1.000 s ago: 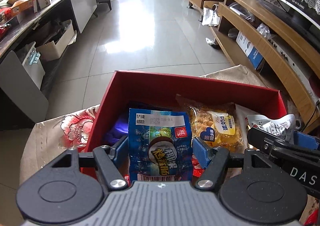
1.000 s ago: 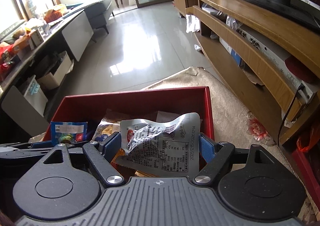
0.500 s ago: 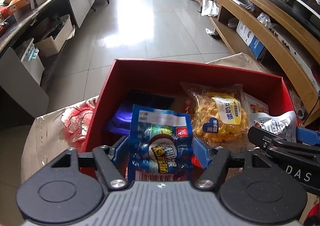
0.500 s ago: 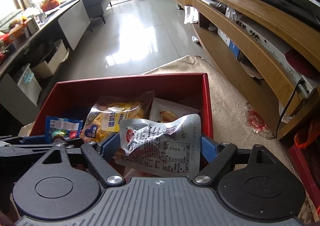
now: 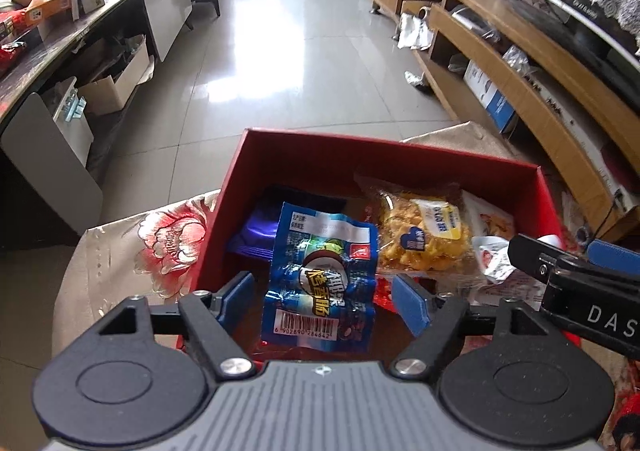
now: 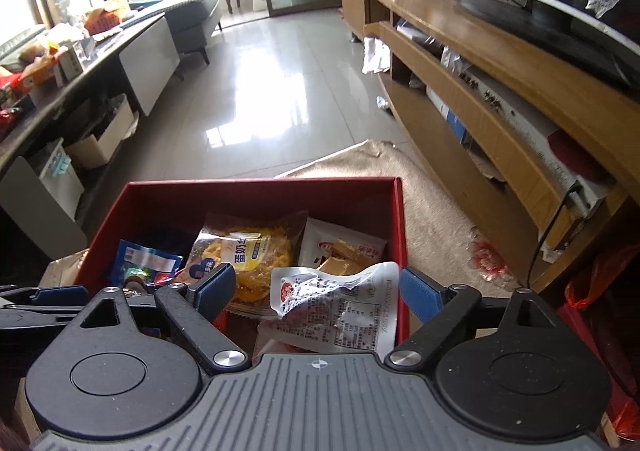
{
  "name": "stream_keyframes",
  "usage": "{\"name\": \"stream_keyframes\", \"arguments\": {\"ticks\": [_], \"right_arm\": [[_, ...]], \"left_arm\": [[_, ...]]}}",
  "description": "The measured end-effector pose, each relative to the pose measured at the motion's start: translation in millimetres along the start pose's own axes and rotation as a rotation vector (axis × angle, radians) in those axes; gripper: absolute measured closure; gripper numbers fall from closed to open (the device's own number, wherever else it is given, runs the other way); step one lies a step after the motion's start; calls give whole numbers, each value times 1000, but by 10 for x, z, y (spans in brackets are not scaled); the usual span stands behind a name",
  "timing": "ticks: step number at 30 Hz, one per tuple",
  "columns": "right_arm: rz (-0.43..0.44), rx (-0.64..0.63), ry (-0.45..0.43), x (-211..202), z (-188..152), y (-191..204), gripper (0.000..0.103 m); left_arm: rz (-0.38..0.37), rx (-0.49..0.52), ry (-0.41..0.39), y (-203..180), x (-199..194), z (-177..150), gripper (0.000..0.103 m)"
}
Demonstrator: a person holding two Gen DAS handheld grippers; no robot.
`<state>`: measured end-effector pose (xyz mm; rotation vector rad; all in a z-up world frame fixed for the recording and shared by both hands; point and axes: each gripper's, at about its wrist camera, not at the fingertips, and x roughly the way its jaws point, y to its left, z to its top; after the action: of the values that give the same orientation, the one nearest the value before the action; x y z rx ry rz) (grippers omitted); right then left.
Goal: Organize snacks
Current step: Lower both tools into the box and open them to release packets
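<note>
Both pairs of jaws are opening over the red box [image 5: 304,155], each with a snack packet between the blue pads but clear of them

Left wrist view: the left gripper [image 5: 323,297] stands fairly wide, gaps showing on either side of the blue packet [image 5: 322,277], which lies inside the box near its near-left corner, barcode end toward the camera. Beside it toward the middle lies a yellow pastry bag [image 5: 420,235], with a purple packet [image 5: 258,231] partly under the blue one by the left wall. The right gripper's black finger enters at the right edge

Right wrist view: the right gripper [image 6: 316,293] is spread wide around a crumpled silver pouch [image 6: 340,307] by the box's right wall [image 6: 400,235]; whether the pouch rests fully on the snacks below is hard to tell. A white-and-orange packet [image 6: 344,251] sits behind it

These packets look light, soft and slick; film crumples and slides, so a pinch across the flat sealed edge would likely hold better than squeezing the puffed middle, and the pastry could crush
</note>
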<state>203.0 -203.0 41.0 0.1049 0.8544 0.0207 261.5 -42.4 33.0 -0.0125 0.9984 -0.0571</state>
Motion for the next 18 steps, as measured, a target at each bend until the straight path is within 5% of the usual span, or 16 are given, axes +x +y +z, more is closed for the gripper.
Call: {"name": "stream_keyframes", "arguments": {"ticks": [18], "right_arm": [[-64,2,-42,-668,-421,21,10]], "left_arm": [[-42,-26,-58,132,-633,-462,14]]}}
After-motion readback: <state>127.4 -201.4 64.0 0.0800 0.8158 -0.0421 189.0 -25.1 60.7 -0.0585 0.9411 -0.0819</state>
